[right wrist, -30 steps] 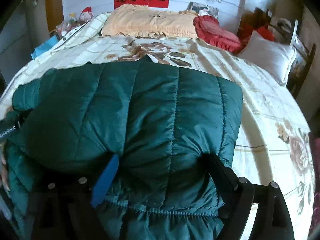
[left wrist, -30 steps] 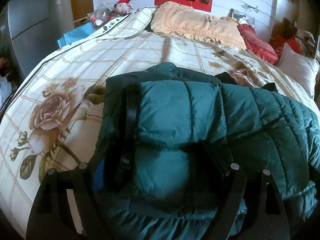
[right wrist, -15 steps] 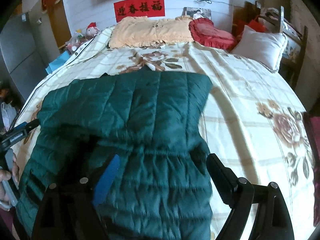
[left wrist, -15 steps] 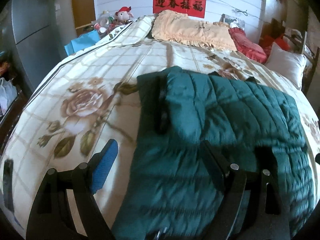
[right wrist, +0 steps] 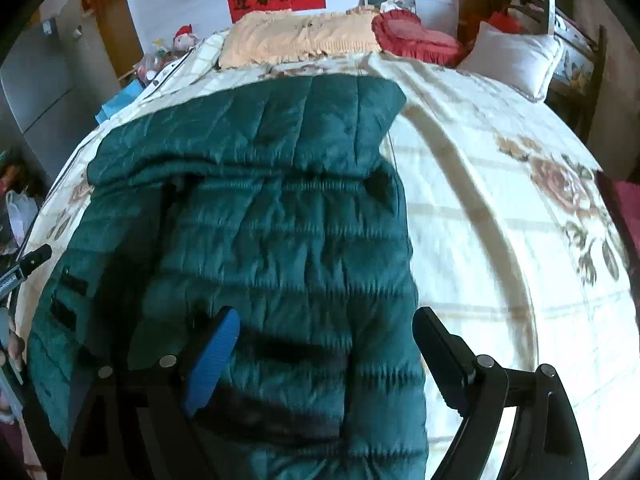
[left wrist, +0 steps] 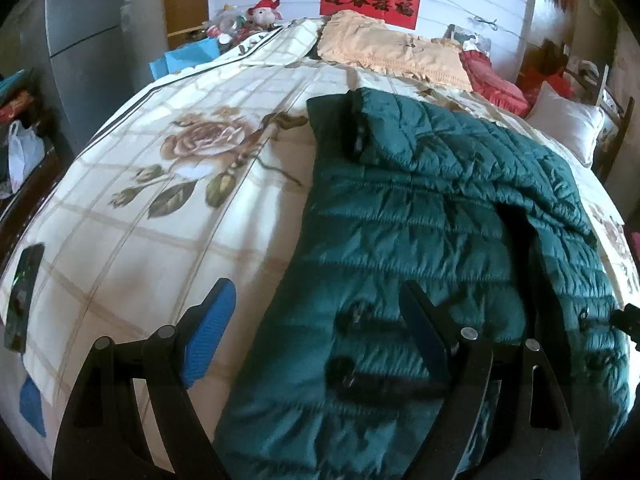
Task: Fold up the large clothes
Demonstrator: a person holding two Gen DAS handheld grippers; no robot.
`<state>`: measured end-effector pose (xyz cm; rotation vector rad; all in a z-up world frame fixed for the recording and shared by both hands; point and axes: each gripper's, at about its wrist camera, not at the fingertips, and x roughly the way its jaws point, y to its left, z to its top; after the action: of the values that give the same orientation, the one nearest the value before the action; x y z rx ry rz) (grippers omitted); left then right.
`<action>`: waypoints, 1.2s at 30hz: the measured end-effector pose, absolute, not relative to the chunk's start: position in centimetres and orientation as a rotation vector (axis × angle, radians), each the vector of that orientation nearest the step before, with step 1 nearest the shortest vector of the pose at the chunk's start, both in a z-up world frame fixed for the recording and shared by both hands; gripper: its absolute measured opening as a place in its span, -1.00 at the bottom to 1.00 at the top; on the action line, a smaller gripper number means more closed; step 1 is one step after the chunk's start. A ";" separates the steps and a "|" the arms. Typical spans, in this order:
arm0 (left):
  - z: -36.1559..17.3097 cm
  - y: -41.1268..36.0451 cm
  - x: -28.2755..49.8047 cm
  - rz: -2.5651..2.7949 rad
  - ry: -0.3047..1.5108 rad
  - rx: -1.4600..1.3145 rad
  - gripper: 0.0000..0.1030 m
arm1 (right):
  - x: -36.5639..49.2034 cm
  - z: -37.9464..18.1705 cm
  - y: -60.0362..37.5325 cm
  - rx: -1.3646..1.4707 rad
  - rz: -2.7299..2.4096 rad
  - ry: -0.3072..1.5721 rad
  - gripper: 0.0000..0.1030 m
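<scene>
Jacket partly folded on the bed, both grippers free above it.

Left gripper (left wrist: 312,340) fingers spread wide, holding nothing, hovering over the near left edge of the green puffer jacket (left wrist: 420,240); blue pad (left wrist: 208,336) above bare bedspread (left wrist: 132,256), dark finger (left wrist: 424,332) above the quilting. Right gripper (right wrist: 324,356) likewise wide apart and empty, poised over the jacket's near right part. Jacket lying lengthwise down the middle of the bed, far portion already doubled over the body as a flap (right wrist: 256,132), one long overlap running down the front. Judged about midway: one fold laid, still a long rectangle. Probably left: bringing the near end up toward the far end, then smoothing. Pillows (right wrist: 296,36) beyond the jacket at the head of the bed.
</scene>
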<state>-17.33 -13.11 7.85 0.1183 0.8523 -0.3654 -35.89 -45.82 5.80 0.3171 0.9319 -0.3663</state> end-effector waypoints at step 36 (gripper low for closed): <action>5.6 -7.4 -22.1 -0.428 0.982 0.094 0.63 | -42.4 5.0 -43.9 0.351 -0.368 0.978 0.68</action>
<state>-22.08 -7.42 5.57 0.0935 0.9822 -0.4283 -42.40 -43.87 5.00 0.3512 0.9780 -0.3678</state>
